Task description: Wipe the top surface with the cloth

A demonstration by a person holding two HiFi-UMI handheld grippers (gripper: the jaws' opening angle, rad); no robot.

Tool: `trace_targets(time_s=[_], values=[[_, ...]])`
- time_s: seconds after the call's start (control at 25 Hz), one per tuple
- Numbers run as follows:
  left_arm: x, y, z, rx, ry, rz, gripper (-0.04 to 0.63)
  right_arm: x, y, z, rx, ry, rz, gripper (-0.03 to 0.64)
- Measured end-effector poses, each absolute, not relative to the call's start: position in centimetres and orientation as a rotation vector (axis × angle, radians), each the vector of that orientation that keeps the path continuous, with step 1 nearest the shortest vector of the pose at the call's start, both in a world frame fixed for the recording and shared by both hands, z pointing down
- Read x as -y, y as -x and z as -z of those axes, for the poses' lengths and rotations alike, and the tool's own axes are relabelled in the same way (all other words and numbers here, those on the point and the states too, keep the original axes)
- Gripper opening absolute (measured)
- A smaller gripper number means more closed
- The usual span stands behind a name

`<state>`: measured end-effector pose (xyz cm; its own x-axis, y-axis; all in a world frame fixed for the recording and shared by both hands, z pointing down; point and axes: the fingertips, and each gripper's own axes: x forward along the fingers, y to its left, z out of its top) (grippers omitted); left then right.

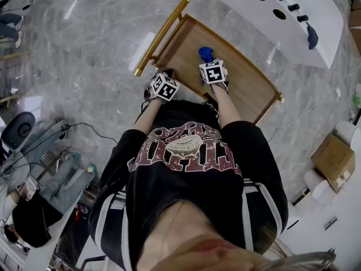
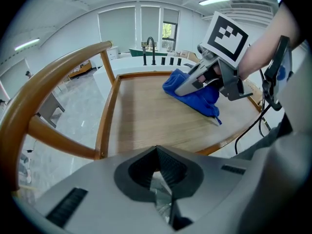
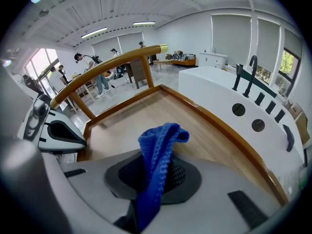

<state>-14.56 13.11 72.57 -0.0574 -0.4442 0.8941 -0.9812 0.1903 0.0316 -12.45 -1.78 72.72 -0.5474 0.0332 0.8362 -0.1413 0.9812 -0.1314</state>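
From the head view, the right hand-held gripper [image 1: 208, 62] holds a blue cloth [image 1: 206, 52] on the wooden trolley top [image 1: 248, 89], with the left hand-held gripper [image 1: 160, 78] at the top's near edge. In the left gripper view, its jaws are together and empty. In the right gripper view, the jaws are clamped on the bunched cloth.

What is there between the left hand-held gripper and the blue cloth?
Only bare wooden top lies before the cloth; the left gripper view shows that stretch.
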Motion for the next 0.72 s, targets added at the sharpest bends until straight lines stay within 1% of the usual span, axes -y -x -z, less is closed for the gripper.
trace_targets(time_s=[0.2,0.4,0.72], values=[[-13.1,14.6,-72.5,1.650,-1.382,-0.806,0.049,1.3,13.5,-72.6,2.153,-0.054,-0.229,0.064],[-13.1,14.5,-71.9,1.660,-1.382,-0.718,0.049,0.8,14.7,-72.7,2.166,-0.037,-0.221,0.064],[-13.6,14.4,-71.9,1.661,-1.373,-0.704,0.049,-0.3,16.7,-72.6,2.179,-0.001,-0.218,0.064]])
